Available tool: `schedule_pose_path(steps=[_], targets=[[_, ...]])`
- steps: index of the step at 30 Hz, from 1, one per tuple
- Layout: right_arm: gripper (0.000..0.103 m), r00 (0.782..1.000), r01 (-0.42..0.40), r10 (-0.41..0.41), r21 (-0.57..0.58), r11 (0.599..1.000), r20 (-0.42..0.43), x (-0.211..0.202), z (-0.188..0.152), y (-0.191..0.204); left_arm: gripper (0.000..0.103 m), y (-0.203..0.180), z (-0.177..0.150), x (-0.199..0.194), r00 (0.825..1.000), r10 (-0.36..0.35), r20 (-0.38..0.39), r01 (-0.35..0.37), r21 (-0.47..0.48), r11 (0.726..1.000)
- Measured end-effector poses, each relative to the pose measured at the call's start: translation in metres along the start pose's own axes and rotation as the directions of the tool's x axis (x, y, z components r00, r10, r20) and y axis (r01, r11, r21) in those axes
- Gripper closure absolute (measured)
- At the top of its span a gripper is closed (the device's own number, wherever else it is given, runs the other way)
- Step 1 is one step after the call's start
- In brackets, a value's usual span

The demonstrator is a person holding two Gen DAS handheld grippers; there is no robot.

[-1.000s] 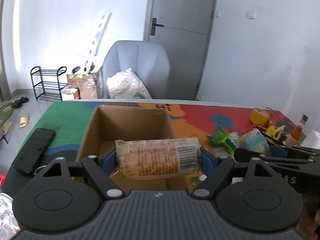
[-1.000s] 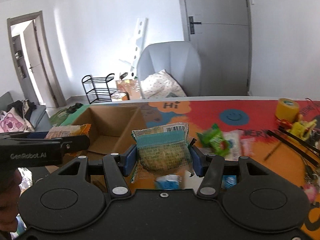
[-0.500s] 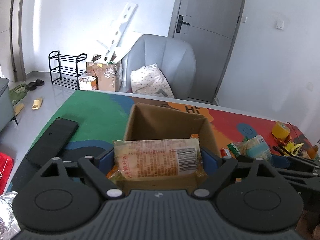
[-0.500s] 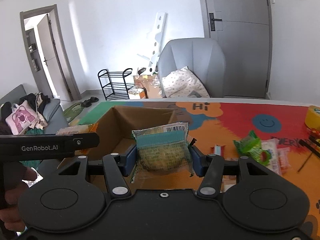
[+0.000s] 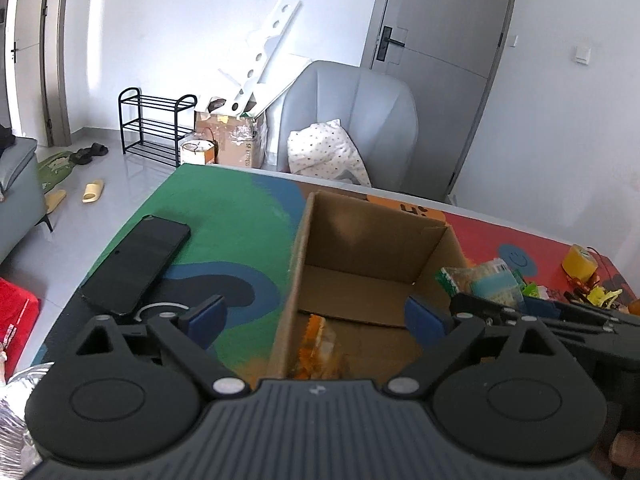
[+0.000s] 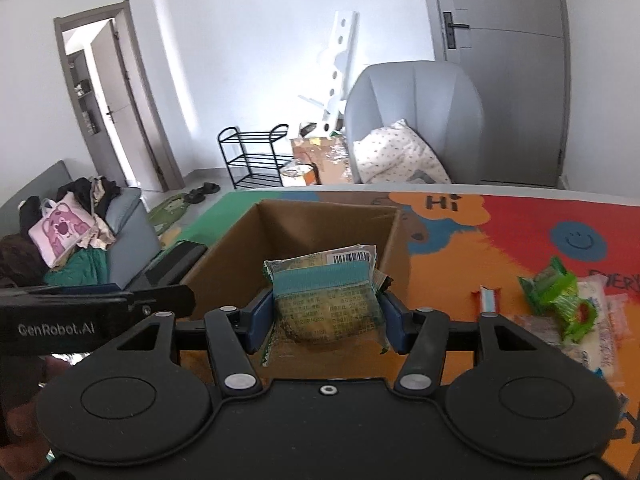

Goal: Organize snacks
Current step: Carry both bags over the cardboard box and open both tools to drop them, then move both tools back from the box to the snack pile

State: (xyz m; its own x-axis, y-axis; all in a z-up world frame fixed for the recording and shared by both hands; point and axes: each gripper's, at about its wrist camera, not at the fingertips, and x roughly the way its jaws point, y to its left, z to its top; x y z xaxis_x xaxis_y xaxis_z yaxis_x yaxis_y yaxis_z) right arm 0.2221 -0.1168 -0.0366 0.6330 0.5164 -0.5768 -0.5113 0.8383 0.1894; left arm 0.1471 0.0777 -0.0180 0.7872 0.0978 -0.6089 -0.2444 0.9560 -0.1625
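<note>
left tool (image 5: 316, 316) over cardboard box (image 5: 360, 240), black phone (image 5: 136, 264) beside

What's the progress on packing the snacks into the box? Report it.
Done: one orange-edged snack packet lies inside the cardboard box, and the left gripper is empty above it, jaws opening. In hand: the right gripper has a green-banded snack packet between its pads at the box's edge, jaws opening. Left: loose green wrapped snacks on the mat.
</note>
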Motion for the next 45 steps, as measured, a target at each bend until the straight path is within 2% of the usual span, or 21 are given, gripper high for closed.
schedule_pose_path(steps=[2,3,11,20,25,28,33,36,39,45], targets=[[0.028,1.000,0.018,-0.018,-0.013,1.000,-0.002,-0.001,0.000,0.002,0.008,0.001,0.000,0.000,1.000,0.005,-0.003,-0.005,-0.002,1.000],[0.027,0.999,0.041,-0.041,-0.025,0.999,-0.002,-0.002,0.000,0.002,0.008,0.001,0.000,0.001,1.000,0.005,-0.011,-0.006,-0.005,1.000],[0.024,0.991,0.135,-0.135,0.035,0.990,-0.002,-0.031,-0.016,-0.034,0.007,-0.015,-0.004,0.003,1.000,0.009,-0.029,-0.009,-0.004,1.000],[0.024,0.974,0.228,-0.228,0.110,0.967,-0.016,-0.064,-0.043,-0.081,0.007,-0.070,-0.020,-0.003,0.996,-0.084,-0.043,0.088,0.099,0.991],[0.024,0.962,0.271,-0.269,0.143,0.952,-0.033,-0.080,-0.054,-0.104,0.006,-0.098,-0.029,0.000,0.990,-0.121,-0.072,0.129,0.108,0.986],[0.024,0.958,0.287,-0.287,0.157,0.945,-0.025,-0.088,-0.060,-0.119,0.006,-0.113,-0.033,-0.004,0.988,-0.140,-0.072,0.149,0.144,0.978],[0.027,0.954,0.297,-0.298,0.205,0.933,-0.029,-0.094,-0.072,-0.139,0.007,-0.132,-0.036,-0.007,0.982,-0.176,-0.068,0.184,0.161,0.970],[0.035,0.955,0.293,-0.294,0.214,0.932,-0.027,-0.095,-0.077,-0.147,0.007,-0.143,-0.039,-0.008,0.980,-0.191,-0.058,0.199,0.175,0.964],[0.046,0.960,0.277,-0.277,0.229,0.933,-0.030,-0.093,-0.081,-0.156,0.008,-0.154,-0.042,-0.007,0.977,-0.205,-0.054,0.212,0.188,0.959],[0.047,0.968,0.251,-0.247,0.245,0.937,-0.046,-0.085,-0.089,-0.169,0.011,-0.174,-0.048,0.002,0.972,-0.226,-0.068,0.235,0.202,0.951]])
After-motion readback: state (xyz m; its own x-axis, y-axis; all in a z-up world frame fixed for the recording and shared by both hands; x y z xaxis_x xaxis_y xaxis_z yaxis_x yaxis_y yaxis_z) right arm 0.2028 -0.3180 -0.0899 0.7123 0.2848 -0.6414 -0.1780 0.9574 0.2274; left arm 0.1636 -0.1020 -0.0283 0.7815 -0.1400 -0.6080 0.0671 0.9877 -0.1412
